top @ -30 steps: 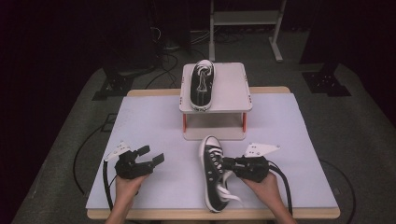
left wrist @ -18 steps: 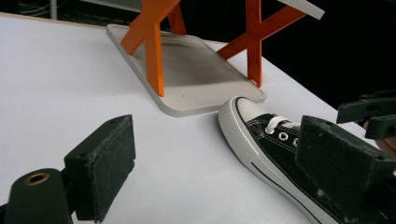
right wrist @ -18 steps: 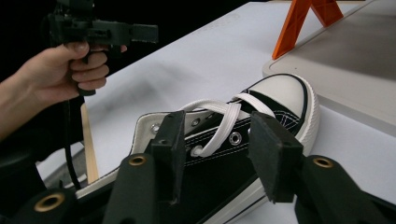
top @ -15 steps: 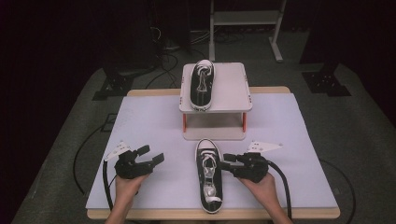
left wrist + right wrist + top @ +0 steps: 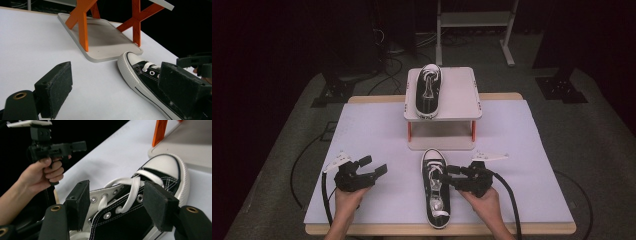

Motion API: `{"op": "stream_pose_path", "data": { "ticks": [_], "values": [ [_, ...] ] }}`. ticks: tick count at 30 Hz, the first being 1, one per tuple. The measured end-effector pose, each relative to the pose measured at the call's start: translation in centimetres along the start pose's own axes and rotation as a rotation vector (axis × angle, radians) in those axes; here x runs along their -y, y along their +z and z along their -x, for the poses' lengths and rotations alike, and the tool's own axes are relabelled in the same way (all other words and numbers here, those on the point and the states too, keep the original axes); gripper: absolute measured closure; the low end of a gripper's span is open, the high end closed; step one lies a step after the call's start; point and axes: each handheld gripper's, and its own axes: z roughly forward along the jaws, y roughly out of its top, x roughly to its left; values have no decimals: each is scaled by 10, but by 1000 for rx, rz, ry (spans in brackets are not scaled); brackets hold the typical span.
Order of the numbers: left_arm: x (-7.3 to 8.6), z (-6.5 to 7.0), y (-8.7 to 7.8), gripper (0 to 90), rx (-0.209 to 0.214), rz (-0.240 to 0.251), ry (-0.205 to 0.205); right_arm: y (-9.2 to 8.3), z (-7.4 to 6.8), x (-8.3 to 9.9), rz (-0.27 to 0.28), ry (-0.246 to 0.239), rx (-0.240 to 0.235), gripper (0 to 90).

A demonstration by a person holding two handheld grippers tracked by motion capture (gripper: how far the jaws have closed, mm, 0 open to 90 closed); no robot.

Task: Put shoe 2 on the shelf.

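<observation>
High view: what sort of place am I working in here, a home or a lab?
Most likely a lab or recording studio. A white-topped table stands in a dark room, cables run across the floor behind it, and a metal frame stand sits at the back. Two sneakers are staged, one on a small stand.

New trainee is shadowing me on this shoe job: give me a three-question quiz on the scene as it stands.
1. True or false: the black canvas sneaker with white laces on the white table lies on its side.
2. What sits on the grey raised stand?
3. The right gripper is: A open, B clamped shut.

Key: 1 false, upright on its sole; 2 a second black sneaker; 3 A, jaws just opened, either side of the sneaker's laced upper.
</observation>
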Motion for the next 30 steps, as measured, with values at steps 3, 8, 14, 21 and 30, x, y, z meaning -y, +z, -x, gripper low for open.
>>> {"op": "stream_pose_path", "data": {
  "ticks": [3,8,14,21,30],
  "values": [
    [0,0,-1,118,-2,0,1,4,-2,2,-22,7,11,390],
    [0,-1,0,118,-1,0,-3,9,-7,6,-70,-2,42,466],
    [0,0,0,118,-3,1,-1,10,-10,7,-94,-1,50,639],
    [0,1,1,120,-1,1,-1,0,-4,6,-90,39,16,874],
    [0,1,2,121,-1,-3,1,-21,3,1,-62,67,25,881]
  ]
}}
